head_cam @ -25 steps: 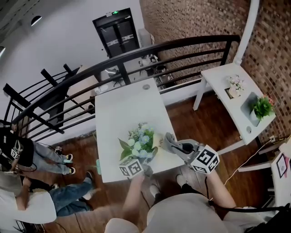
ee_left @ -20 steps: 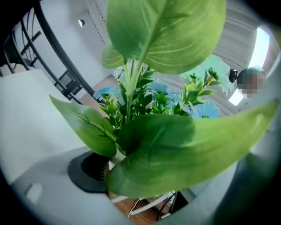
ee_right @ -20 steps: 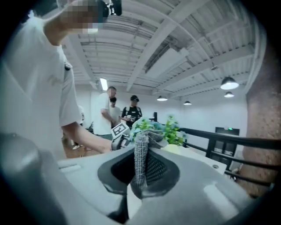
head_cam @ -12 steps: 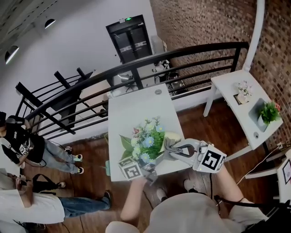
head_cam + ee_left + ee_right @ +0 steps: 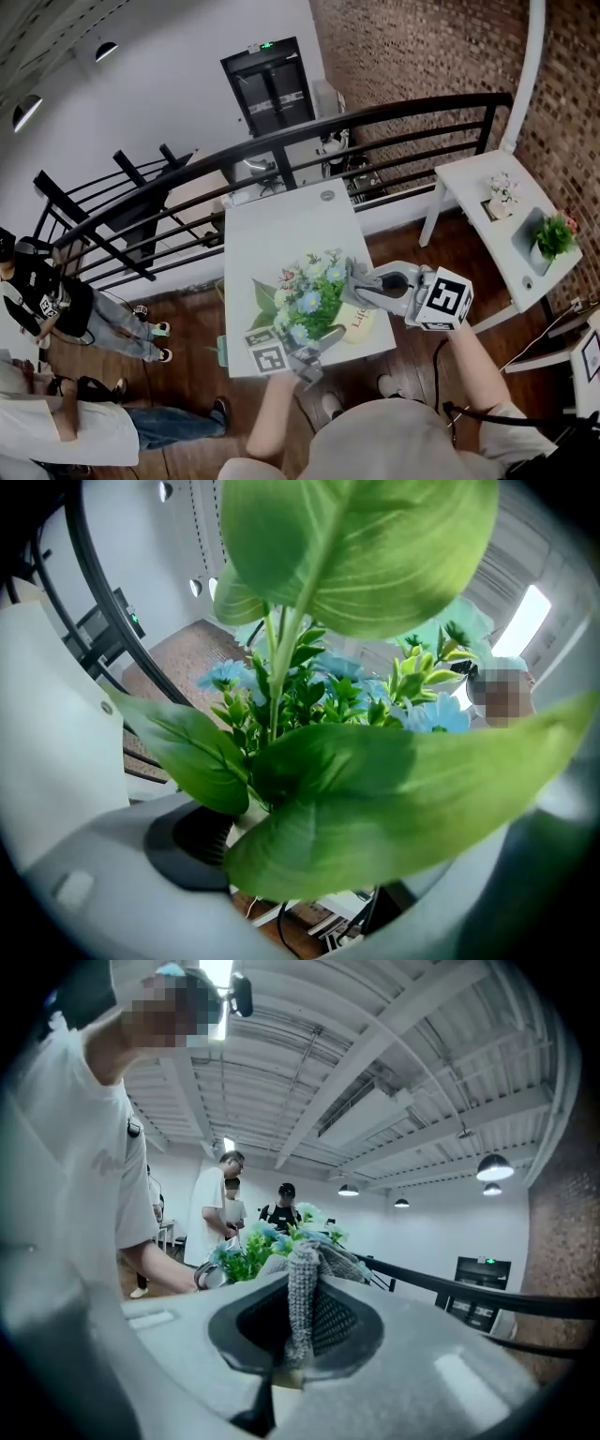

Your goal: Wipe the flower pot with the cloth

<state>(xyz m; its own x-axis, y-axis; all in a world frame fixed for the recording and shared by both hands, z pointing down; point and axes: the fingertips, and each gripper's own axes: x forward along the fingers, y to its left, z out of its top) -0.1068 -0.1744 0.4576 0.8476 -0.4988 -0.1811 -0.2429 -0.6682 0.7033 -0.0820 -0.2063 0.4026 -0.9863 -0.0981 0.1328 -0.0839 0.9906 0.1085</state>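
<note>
Pot (image 5: 357, 322), clamped in left gripper (image 5: 317, 346), now raised off table's (image 5: 272, 234) near edge. Cloth (image 5: 302, 1288), pinched in right gripper (image 5: 367, 284), brought alongside. Wiping likely imminent.

The flower pot (image 5: 356, 323) is between the jaws of the left gripper (image 5: 322, 341) at the near end of the surface (image 5: 281, 234). The right gripper (image 5: 364, 285) is just to its right, with the cloth (image 5: 353, 275) in its jaws touching the flowers. A railing (image 5: 375, 108) runs behind the surface. Well off to the right, a side table (image 5: 473, 173) bears a potted plant (image 5: 548, 236).
</note>
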